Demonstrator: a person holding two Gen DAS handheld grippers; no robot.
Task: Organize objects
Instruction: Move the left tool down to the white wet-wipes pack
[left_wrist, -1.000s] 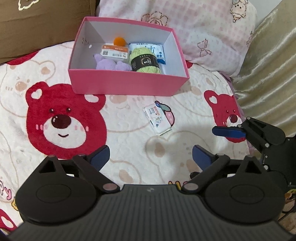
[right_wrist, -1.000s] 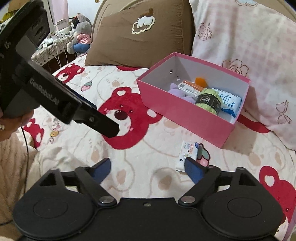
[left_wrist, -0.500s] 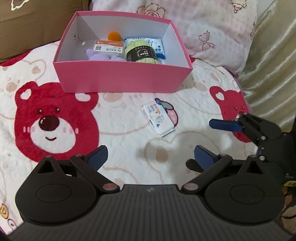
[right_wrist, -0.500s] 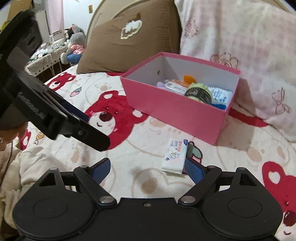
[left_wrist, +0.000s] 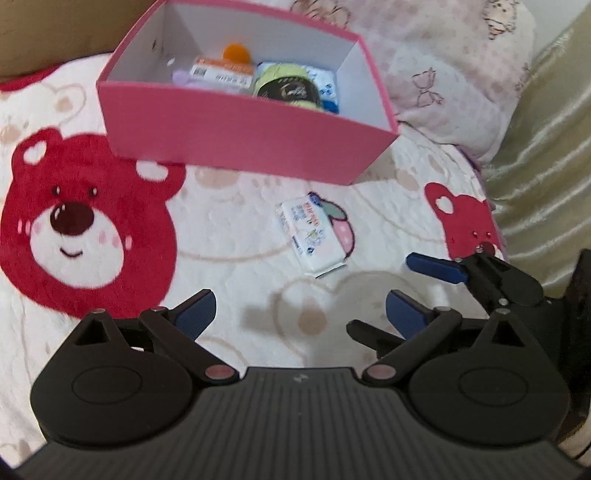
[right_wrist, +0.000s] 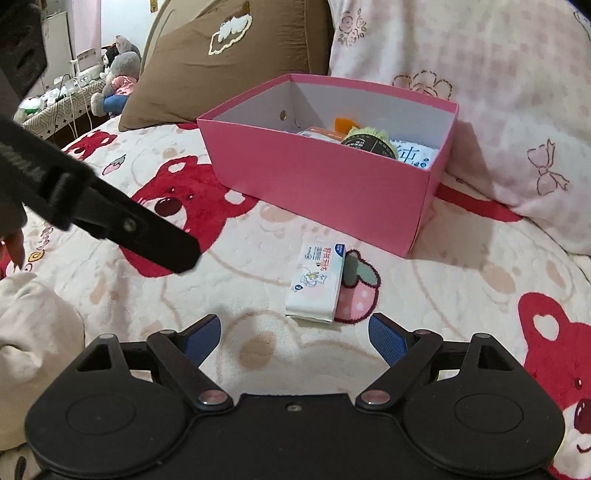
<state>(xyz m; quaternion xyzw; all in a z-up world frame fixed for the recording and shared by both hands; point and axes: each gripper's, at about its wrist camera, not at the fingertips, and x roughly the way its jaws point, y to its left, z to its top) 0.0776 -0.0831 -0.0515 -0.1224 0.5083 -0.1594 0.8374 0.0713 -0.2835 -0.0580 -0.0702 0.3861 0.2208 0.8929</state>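
Observation:
A small white tissue packet (left_wrist: 309, 232) (right_wrist: 318, 282) lies flat on the bear-print blanket, just in front of a pink box (left_wrist: 236, 136) (right_wrist: 325, 184). Inside the box are a green yarn ball (left_wrist: 286, 86) (right_wrist: 365, 142), an orange-labelled card (left_wrist: 221, 72), a blue-and-white pack and something purple. My right gripper (right_wrist: 295, 338) hovers open just short of the packet, nothing between its blue pads. My left gripper (left_wrist: 301, 314) is open too, over bare blanket nearer than the packet. The right gripper's fingers (left_wrist: 436, 267) show at the right of the left wrist view.
A brown pillow (right_wrist: 229, 55) and a pink checked pillow (right_wrist: 480, 74) lean behind the box. A gold quilted cover (left_wrist: 543, 166) borders the bed on the right. Plush toys and a cluttered side table (right_wrist: 74, 96) sit far left. A person's hand and cream sleeve (right_wrist: 33, 325) are at left.
Both grippers have sunk toward the blanket and closer to the packet, which now looks larger in both views. Both jaws stayed open. The packet and box have not moved.

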